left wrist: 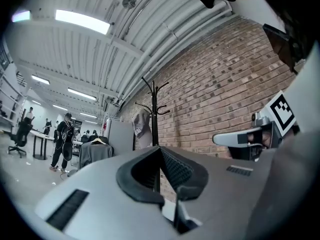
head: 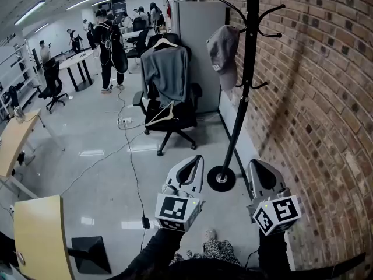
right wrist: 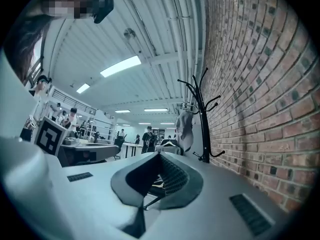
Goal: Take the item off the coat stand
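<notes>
A black coat stand (head: pixel 245 98) rises close beside a brick wall (head: pixel 317 109), which lies on its right. Its round base (head: pixel 221 178) sits on the pale floor (head: pixel 93 139). The item, a grey cap (head: pixel 223 50), hangs from a hook on the left side of the stand, high up the pole and touching it. Just behind the stand is a grey partition (head: pixel 201 34). To the stand's left, apart from it, is a black office chair (head: pixel 173 121) with a grey garment (head: pixel 166 72) draped over its back on a hanger, and a bare wooden hanger (head: pixel 160 116) lies on the seat. A dark cable (head: pixel 129 156) trails across the floor further left of the stand. Beyond it are a pale bench (head: pixel 38 235) and, far back, a person in black (head: pixel 109 42).

Both hands are held low and roughly level, aimed towards the stand. The left gripper (head: pixel 195 160) is just left of the base and the right gripper (head: pixel 254 165) just right of it, near the wall. Both are well below the cap. In its own view, the left gripper (left wrist: pixel 160 156) has its jaws pressed together with nothing between them, and so does the right gripper (right wrist: pixel 160 156).
</notes>
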